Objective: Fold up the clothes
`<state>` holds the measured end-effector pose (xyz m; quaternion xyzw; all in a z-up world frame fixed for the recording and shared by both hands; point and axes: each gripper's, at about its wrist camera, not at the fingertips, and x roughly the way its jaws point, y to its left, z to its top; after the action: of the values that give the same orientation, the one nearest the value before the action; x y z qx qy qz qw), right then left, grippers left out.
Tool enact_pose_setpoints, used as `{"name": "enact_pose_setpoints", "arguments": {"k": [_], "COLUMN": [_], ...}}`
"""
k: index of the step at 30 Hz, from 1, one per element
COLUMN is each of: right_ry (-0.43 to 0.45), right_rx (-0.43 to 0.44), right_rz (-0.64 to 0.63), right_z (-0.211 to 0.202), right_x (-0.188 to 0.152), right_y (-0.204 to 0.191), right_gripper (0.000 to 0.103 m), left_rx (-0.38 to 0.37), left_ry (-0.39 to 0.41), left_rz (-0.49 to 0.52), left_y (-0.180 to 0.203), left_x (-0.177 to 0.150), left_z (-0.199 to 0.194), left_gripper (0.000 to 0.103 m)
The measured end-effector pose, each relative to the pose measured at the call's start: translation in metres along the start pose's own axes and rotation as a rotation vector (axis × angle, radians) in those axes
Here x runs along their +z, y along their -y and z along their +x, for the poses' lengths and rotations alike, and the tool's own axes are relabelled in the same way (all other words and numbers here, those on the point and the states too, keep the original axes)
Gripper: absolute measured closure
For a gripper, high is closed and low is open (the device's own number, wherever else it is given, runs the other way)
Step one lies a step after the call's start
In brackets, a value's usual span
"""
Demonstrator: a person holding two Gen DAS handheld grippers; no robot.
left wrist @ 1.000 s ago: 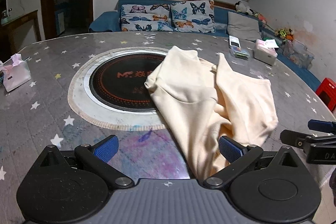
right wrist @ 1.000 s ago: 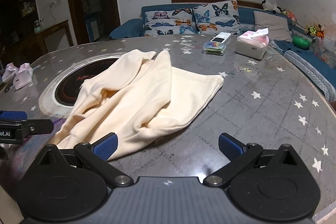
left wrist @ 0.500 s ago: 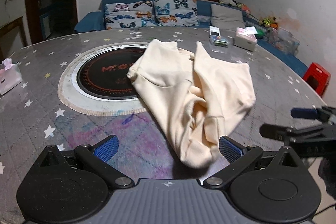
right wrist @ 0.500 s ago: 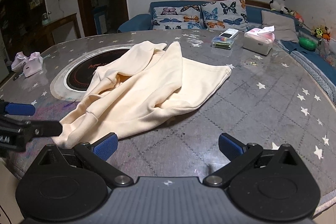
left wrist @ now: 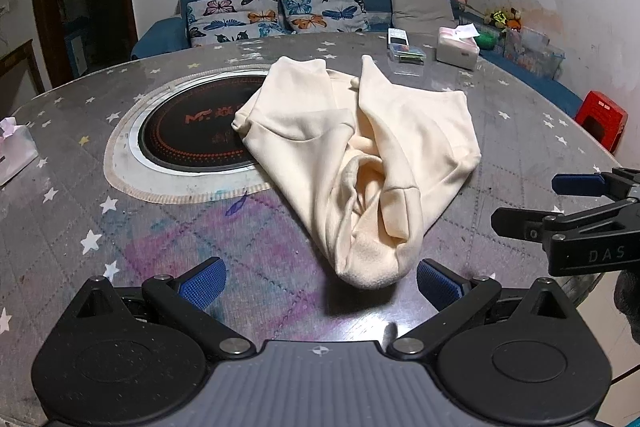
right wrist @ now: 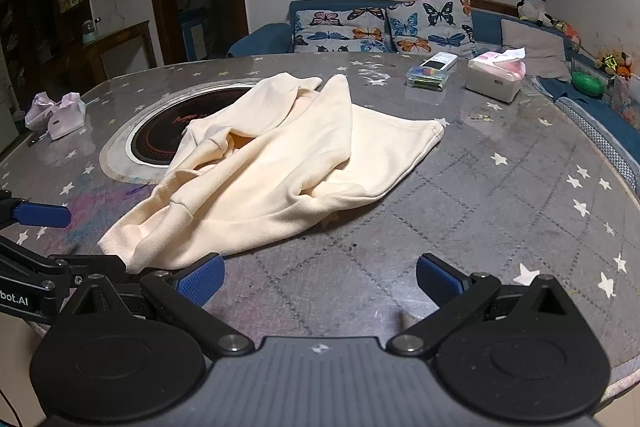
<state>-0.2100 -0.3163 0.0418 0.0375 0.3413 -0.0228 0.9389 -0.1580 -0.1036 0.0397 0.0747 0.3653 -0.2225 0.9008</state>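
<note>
A cream garment point(left wrist: 360, 147) lies crumpled on the round grey star-patterned table point(left wrist: 120, 227), partly over the black round hotplate point(left wrist: 192, 131). It also shows in the right wrist view point(right wrist: 280, 163). My left gripper point(left wrist: 320, 281) is open and empty, just short of the garment's near cuff. My right gripper point(right wrist: 320, 281) is open and empty, near the garment's front hem; its left fingertip point(right wrist: 200, 279) is close to the cloth. The right gripper's fingers point(left wrist: 560, 211) show at the right of the left wrist view.
A tissue box point(right wrist: 496, 77) and a small clear box with a remote point(right wrist: 428, 75) stand at the table's far right. A pink tissue pack point(right wrist: 60, 111) lies at the far left. A sofa with butterfly cushions point(right wrist: 380, 27) is behind. A red stool point(left wrist: 600, 119) stands beside the table.
Both grippers have pulled back toward the table's near edge and risen. The garment's near cuff, earlier under the left gripper, now lies free in front of it.
</note>
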Motion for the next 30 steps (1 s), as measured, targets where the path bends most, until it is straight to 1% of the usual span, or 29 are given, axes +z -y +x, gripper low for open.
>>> {"name": "enact_pose_setpoints", "arguments": {"k": [18,26,30], "right_ry": [-0.006,-0.003,0.003], "right_rx": [0.019,0.026,0.026], "right_rz": [-0.018,-0.023,-0.02], "right_z": [0.007,0.01,0.012], "right_x": [0.008,0.013,0.019], "right_y": [-0.005,-0.007,-0.006], "right_gripper": [0.0,0.0,0.001], "left_rx": [0.005,0.006,0.007], "left_ry": [-0.007,0.001,0.017], "left_rz": [0.004,0.008,0.019], "left_y": [-0.002,-0.004,-0.004], "left_x": [0.006,0.011,0.017], "left_z": [0.004,0.002,-0.001], "left_gripper": [0.0,0.0,0.0]}}
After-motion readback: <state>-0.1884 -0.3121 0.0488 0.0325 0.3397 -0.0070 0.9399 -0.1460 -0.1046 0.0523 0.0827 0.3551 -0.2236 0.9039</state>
